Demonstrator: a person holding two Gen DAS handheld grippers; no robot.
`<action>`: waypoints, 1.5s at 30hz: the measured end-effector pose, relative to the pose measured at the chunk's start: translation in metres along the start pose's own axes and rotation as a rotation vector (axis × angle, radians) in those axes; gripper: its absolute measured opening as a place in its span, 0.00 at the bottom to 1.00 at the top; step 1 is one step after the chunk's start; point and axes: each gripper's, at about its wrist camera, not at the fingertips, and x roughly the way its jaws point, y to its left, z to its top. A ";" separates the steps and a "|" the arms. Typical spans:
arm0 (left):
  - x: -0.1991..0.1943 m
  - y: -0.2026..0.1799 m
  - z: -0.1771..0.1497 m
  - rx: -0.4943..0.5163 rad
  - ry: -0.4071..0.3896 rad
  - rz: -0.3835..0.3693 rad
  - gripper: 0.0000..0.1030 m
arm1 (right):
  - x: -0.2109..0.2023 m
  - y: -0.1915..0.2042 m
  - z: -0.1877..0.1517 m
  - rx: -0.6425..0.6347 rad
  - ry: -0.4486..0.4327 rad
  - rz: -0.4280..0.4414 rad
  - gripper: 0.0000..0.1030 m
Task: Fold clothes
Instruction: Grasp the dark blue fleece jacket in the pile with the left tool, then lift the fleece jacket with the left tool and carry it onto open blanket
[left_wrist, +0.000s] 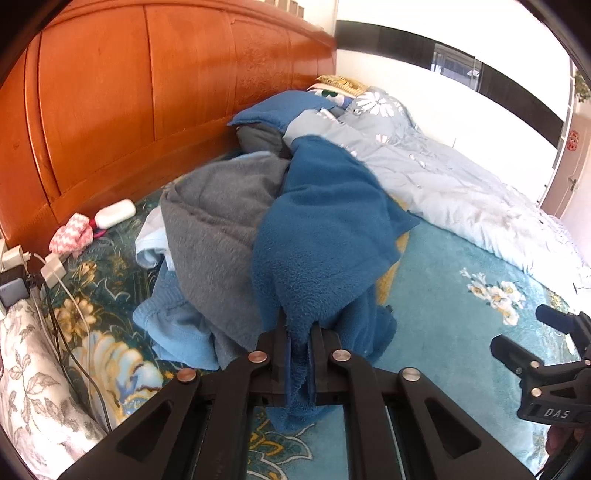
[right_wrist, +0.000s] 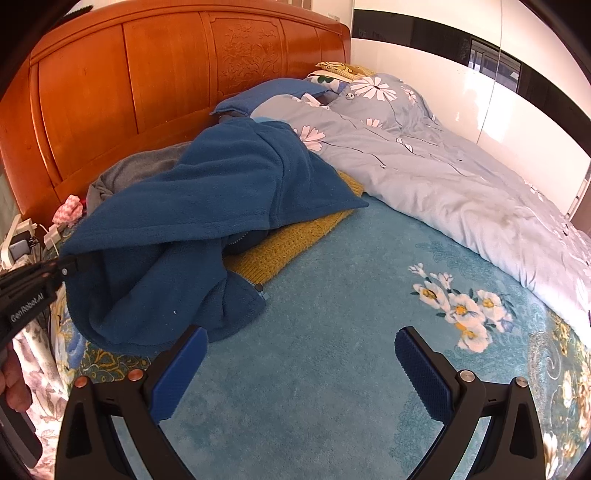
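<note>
- The teal floral bedspread (right_wrist: 332, 295) filled the lower half of both views, under an orange wooden headboard (left_wrist: 147, 92) at upper left.
- A pale blue flowered quilt (right_wrist: 424, 166) lay bunched at the right.
- The dark blue fleece (left_wrist: 325, 236) sprawled at centre over a grey garment (left_wrist: 214, 221) and a mustard knit (right_wrist: 291, 240).
- The left gripper (left_wrist: 299, 350), bottom centre, was clamped on a fleece edge.
- The right gripper (right_wrist: 301, 373) hung spread wide above bare bedspread, holding nothing.
</note>
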 end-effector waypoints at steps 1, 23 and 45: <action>-0.006 -0.005 0.004 0.019 -0.019 -0.022 0.06 | -0.003 -0.003 -0.001 0.006 -0.005 -0.003 1.00; -0.133 -0.295 0.018 0.336 -0.196 -0.540 0.05 | -0.111 -0.221 -0.111 0.294 -0.048 -0.212 1.00; -0.109 -0.288 -0.126 0.448 0.116 -0.558 0.36 | -0.139 -0.329 -0.205 0.410 0.044 -0.295 1.00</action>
